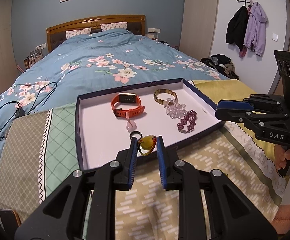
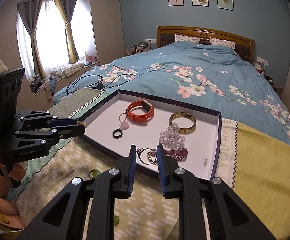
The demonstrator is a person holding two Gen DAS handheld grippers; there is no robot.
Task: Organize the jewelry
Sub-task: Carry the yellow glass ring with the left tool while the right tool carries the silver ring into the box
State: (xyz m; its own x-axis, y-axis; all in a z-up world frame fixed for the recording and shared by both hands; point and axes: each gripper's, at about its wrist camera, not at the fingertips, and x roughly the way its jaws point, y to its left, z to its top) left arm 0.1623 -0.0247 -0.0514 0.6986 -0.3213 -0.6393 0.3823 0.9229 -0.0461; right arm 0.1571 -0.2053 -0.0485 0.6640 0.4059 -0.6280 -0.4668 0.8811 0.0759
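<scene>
A shallow white tray with a dark rim lies on the cloth-covered bed end. In it lie an orange watch, a tortoiseshell bangle, clear beads, a purple bead bracelet, a pink charm and a black ring. My left gripper holds a yellow-green pendant on a beaded cord at the tray's near edge. My right gripper holds a silver keyring over the tray's near edge, beside the purple beads.
A green bead item lies on the patterned cloth outside the tray. A yellow cloth lies at the right. Black cables trail on the floral quilt. The bed stretches behind.
</scene>
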